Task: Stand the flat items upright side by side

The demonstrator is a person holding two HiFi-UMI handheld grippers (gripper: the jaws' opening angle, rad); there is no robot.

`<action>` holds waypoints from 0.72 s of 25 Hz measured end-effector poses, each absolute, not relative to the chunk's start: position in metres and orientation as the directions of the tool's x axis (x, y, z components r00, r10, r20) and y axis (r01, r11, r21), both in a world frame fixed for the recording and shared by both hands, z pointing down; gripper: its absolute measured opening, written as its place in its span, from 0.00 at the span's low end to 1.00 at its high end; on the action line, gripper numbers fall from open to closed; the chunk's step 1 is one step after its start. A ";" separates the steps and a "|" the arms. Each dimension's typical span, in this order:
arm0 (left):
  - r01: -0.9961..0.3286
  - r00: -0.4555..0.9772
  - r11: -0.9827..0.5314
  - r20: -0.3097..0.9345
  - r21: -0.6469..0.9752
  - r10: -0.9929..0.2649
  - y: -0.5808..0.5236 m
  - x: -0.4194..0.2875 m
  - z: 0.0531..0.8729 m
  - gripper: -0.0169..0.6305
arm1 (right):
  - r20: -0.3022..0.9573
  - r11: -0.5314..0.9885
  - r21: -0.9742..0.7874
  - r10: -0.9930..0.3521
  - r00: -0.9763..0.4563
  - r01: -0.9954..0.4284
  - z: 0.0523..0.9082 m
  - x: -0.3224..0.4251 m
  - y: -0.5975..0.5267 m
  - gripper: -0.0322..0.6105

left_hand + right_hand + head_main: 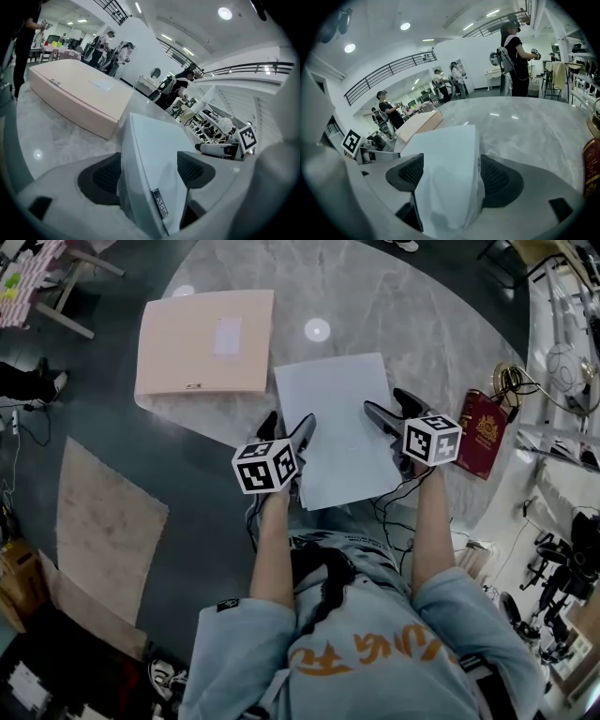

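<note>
White folder (342, 427) at the near edge of the table (422, 315), left gripper (289, 425) and right gripper (386, 407) released, jaws spread loosely around its left and right sides, pink folder (204, 341) far left

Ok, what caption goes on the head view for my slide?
Left hand-held gripper and right hand-held gripper flank a white folder on the table, pink box beyond, red booklet at right.

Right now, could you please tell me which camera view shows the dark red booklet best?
The head view: it shows the whole dark red booklet lying at the right edge of the marble table. The right gripper view catches only a strip of the booklet at its frame's edge; the left gripper view does not show it.
</note>
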State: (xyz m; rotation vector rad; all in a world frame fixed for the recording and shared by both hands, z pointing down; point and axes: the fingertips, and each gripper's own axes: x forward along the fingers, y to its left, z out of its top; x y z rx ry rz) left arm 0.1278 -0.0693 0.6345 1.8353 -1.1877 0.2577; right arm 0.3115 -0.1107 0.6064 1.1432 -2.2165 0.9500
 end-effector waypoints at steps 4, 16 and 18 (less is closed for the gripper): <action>-0.807 0.522 -0.117 0.606 0.579 -0.600 -0.071 0.134 0.644 0.61 | 0.679 0.409 -0.397 -0.472 -0.563 -0.822 0.620 0.310 -0.111 0.65; -0.806 0.546 -0.126 0.642 0.579 -0.538 -0.080 0.146 0.654 0.63 | 0.706 0.371 -0.449 -0.411 -0.577 -0.813 0.643 0.310 -0.113 0.66; -0.820 0.531 -0.133 0.653 0.557 -0.540 -0.084 0.148 0.652 0.63 | 0.715 0.370 -0.431 -0.417 -0.561 -0.823 0.641 0.309 -0.116 0.66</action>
